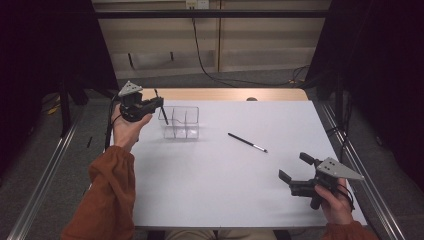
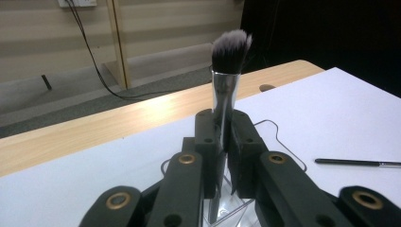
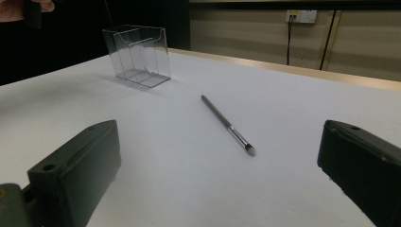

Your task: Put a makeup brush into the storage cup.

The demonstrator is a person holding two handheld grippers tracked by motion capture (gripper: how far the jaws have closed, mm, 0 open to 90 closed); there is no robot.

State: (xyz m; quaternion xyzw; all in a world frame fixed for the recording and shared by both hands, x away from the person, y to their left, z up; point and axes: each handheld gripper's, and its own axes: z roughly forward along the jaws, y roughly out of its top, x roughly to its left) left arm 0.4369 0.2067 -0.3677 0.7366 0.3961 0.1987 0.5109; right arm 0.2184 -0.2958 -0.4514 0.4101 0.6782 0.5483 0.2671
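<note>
Gripping a makeup brush with a black bristle head and a shiny silver ferrule [image 2: 226, 90], the left gripper [image 1: 161, 102] is held above the left end of the clear plastic compartmented organiser box [image 1: 182, 125] at the far left of the white table [image 1: 225, 175]. The left gripper view shows the jaws closed tight on the ferrule, bristles pointing up, white-tipped; below the jaws the handle runs down into the clear box [image 2: 227, 213], though which compartment it enters cannot be told from that view. From the high view the same brush [image 1: 163, 114] appears only as a thin dark stick slanting down from the jaws towards the box's left compartment; its lower end looks to be inside or at the rim, contact not determinable.

A second item, a slim black-handled brush with a silver ferrule and small tip [image 1: 247, 142], lies flat on the table, well apart from the box and to its right. The right gripper view gives the better detail: this slim brush [image 3: 228, 126] lies diagonally, tip nearer the camera, with the clear box [image 3: 137, 56] beyond it and standing upright; its internal dividers are visible there.

The right gripper [image 1: 292, 176] is held low over the near right part of the table, jaws spread wide with nothing between them. Its own view confirms this: the two black jaws stand at the frame's sides with bare table between.

An orange-brown sleeve [image 1: 107, 195] covers the left forearm in the high view.
</note>
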